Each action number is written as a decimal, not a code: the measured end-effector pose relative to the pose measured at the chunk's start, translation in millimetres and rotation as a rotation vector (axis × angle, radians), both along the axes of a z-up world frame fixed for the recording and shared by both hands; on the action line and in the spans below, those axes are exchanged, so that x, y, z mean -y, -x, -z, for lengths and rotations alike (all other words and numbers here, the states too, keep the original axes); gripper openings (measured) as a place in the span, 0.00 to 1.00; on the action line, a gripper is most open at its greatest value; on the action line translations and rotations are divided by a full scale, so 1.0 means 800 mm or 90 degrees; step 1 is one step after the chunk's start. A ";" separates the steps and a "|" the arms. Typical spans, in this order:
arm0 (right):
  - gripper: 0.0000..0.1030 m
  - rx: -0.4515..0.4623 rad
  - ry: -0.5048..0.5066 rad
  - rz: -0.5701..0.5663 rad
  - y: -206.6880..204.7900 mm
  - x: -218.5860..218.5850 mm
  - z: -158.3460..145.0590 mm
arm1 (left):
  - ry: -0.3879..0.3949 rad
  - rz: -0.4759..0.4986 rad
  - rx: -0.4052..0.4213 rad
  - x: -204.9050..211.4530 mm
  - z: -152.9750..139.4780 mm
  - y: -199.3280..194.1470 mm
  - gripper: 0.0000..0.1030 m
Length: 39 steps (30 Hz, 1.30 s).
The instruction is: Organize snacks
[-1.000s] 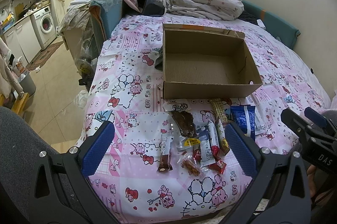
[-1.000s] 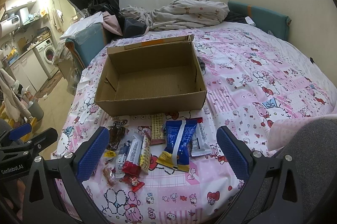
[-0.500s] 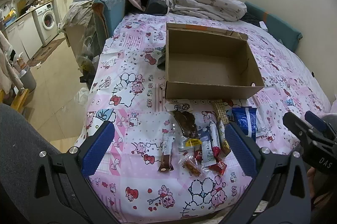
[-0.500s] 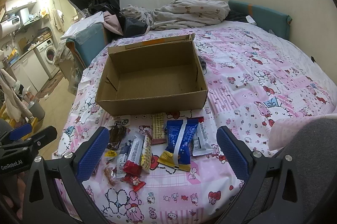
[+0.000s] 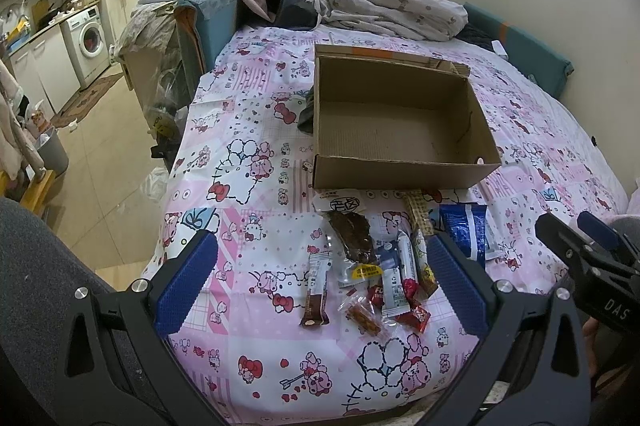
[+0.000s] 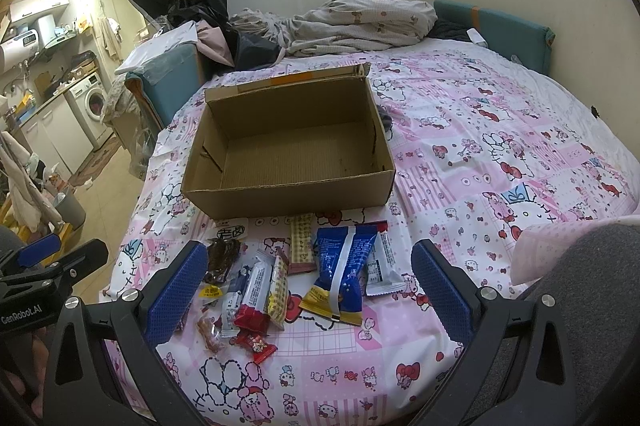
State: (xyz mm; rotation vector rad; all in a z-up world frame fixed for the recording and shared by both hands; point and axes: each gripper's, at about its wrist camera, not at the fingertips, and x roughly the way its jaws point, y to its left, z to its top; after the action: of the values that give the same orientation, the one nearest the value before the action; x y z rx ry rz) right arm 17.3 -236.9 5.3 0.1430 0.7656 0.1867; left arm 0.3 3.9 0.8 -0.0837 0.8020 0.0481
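Observation:
An empty open cardboard box [image 5: 400,129] [image 6: 292,145] sits on the bed. Several wrapped snacks lie in a loose pile in front of it: a blue pouch [image 6: 344,274] [image 5: 464,230], a brown bar [image 5: 316,290], a dark dried-meat pack [image 5: 354,238], a red-and-white bar [image 6: 254,298], a biscuit pack [image 6: 302,242]. My left gripper [image 5: 320,282] is open and empty, hovering above the pile. My right gripper [image 6: 308,290] is open and empty, also above the pile.
The bed has a pink cartoon-print sheet [image 6: 480,153]. A crumpled duvet [image 6: 352,21] lies at the far end. A teal chair with clothes [image 5: 208,13] stands by the bed's left side. The floor and a washing machine [image 5: 90,41] are at left.
The left gripper has shifted slightly, so the box and snacks sit a little further right and lower in its view. The right view is nearly unchanged.

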 end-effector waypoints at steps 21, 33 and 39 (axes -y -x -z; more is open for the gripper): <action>1.00 -0.013 -0.010 -0.005 -0.001 -0.002 0.004 | -0.001 0.001 -0.008 0.001 0.002 0.000 1.00; 1.00 -0.164 -0.089 0.001 -0.080 0.043 0.017 | 0.019 -0.015 -0.229 -0.040 0.039 -0.076 1.00; 1.00 -0.216 -0.114 0.037 -0.099 0.064 0.046 | 0.051 0.000 -0.388 -0.040 0.115 -0.106 0.62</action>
State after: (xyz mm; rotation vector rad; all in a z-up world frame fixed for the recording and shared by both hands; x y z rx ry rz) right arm 96.4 -288.0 -31.2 0.3728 1.0806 0.1775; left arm 85.1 36.2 -90.8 -0.1474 1.4136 0.0416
